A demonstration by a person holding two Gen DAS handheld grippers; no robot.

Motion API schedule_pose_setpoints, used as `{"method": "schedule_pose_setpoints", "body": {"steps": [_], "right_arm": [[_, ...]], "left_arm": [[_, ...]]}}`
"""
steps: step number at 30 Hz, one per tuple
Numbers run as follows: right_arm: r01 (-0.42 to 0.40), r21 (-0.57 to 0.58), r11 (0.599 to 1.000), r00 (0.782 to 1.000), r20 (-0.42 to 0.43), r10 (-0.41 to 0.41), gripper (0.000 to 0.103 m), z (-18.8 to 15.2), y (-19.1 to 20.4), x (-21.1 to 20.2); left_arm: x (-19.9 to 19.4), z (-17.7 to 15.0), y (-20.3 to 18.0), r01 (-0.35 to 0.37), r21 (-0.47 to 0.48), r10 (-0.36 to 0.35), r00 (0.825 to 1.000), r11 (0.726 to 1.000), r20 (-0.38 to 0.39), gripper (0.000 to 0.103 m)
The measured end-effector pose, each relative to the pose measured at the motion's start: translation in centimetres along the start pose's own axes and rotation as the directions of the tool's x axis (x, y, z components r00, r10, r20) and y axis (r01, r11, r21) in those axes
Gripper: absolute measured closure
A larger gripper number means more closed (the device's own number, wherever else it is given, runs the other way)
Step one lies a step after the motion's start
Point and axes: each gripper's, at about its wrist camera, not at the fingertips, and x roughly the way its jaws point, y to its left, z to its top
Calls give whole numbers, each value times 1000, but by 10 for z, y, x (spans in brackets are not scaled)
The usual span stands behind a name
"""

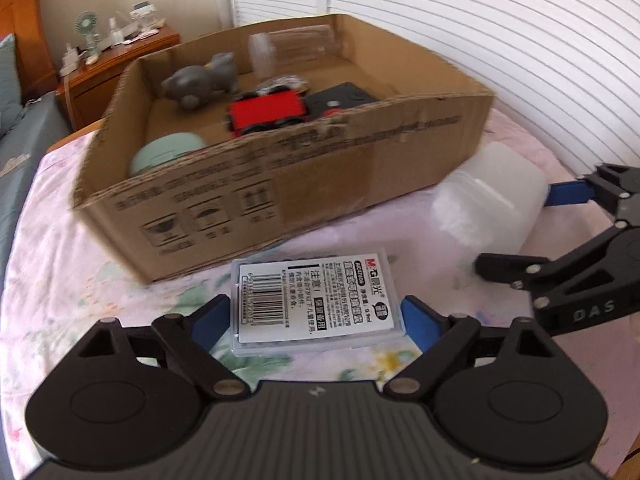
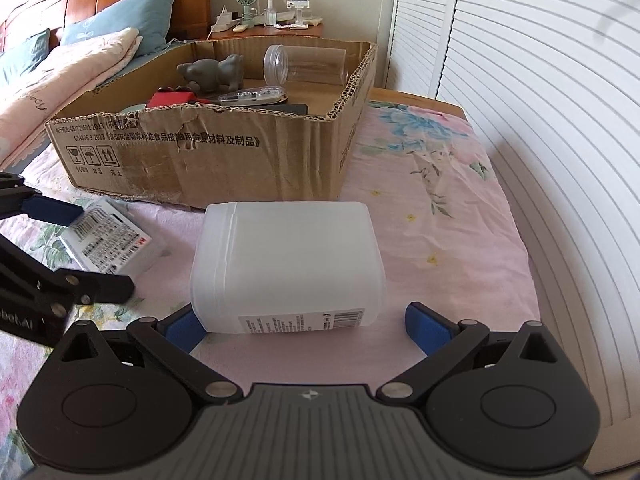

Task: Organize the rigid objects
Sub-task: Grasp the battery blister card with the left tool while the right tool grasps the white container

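A flat clear plastic case with a white barcode label lies on the pink floral sheet in front of the cardboard box. My left gripper straddles it, with both blue pads against its short sides. A translucent white plastic bottle lies on its side to the right of the case. My right gripper is open around its near end; the left pad is at the bottle and a gap shows at the right pad. Each gripper also shows in the other's view: the right gripper and the left gripper.
The open box holds a grey toy animal, a red toy car, a clear jar, a mint-green round item and a black box. White louvred doors stand to the right. Pillows and a nightstand are behind.
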Motion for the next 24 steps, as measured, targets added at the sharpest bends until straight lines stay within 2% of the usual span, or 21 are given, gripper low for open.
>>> {"method": "schedule_pose_setpoints", "body": {"steps": [5,10,16,24], "right_arm": [[12,11,1000,1000,-8,-12,0,1,3,0],[7,5,1000,999,-35,-7,0,9,10,5],[-7,-13,1000,998,-63,6,0,17,16,9],[-18,-22,1000,995,-102,15,0,25,18,14]], "left_arm": [[-7,-9,18,-26,-44,25,1000,999,-17,12],[-1,-3,24,-34,-99,31,999,995,-27,7],[4,1,23,-36,-101,34,999,994,-19,7],[-3,-9,43,-46,-115,42,999,992,-31,7]]}}
